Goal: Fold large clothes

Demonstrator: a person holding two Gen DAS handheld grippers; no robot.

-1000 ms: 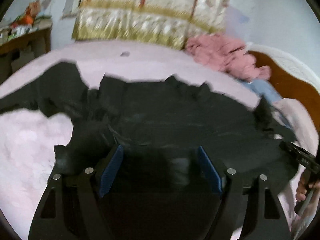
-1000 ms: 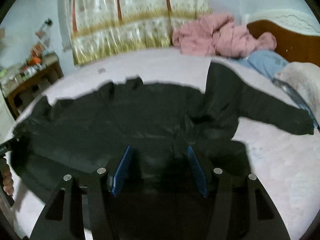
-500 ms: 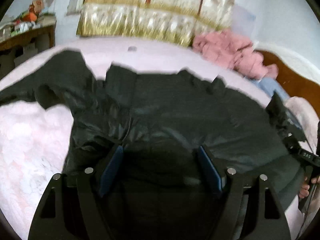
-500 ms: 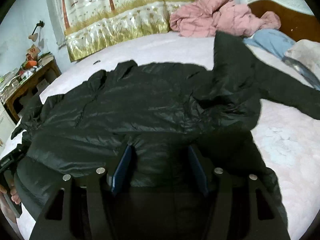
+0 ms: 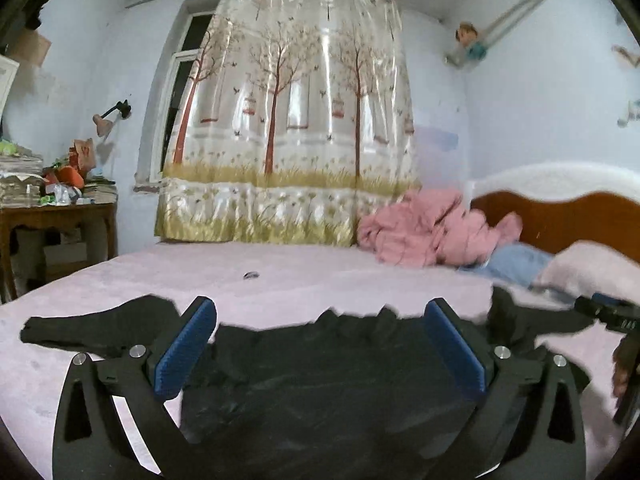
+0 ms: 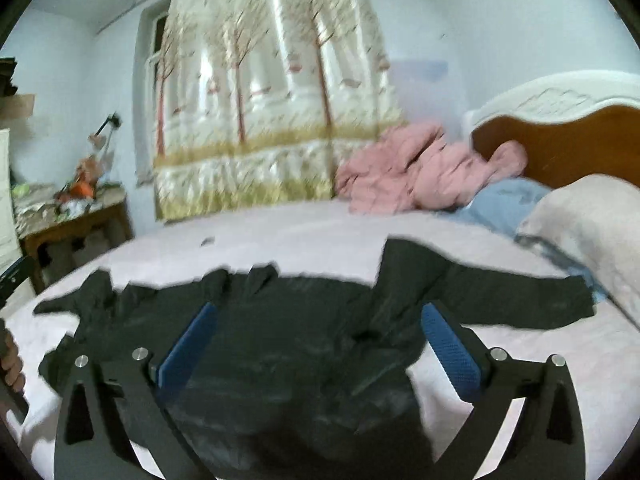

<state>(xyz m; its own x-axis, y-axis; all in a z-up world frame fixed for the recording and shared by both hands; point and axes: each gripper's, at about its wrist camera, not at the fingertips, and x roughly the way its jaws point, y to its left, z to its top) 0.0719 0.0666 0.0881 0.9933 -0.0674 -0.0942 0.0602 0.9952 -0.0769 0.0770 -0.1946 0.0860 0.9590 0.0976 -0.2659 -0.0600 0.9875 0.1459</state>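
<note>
Both the left hand-held gripper [image 5: 320, 344] and right hand-held gripper [image 6: 316, 344] gape wide, empty, above the black puffy jacket [image 6: 288, 320]; best pinch one sleeve near the jacket's cuff, then fold inward.

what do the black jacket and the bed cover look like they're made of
Black jacket: probably thin nylon or polyester shell, lightly padded; it shows a dull sheen and fine crinkles. Bed cover: looks like soft plush or fleece in pale pink, matte and slightly fuzzy.
</note>
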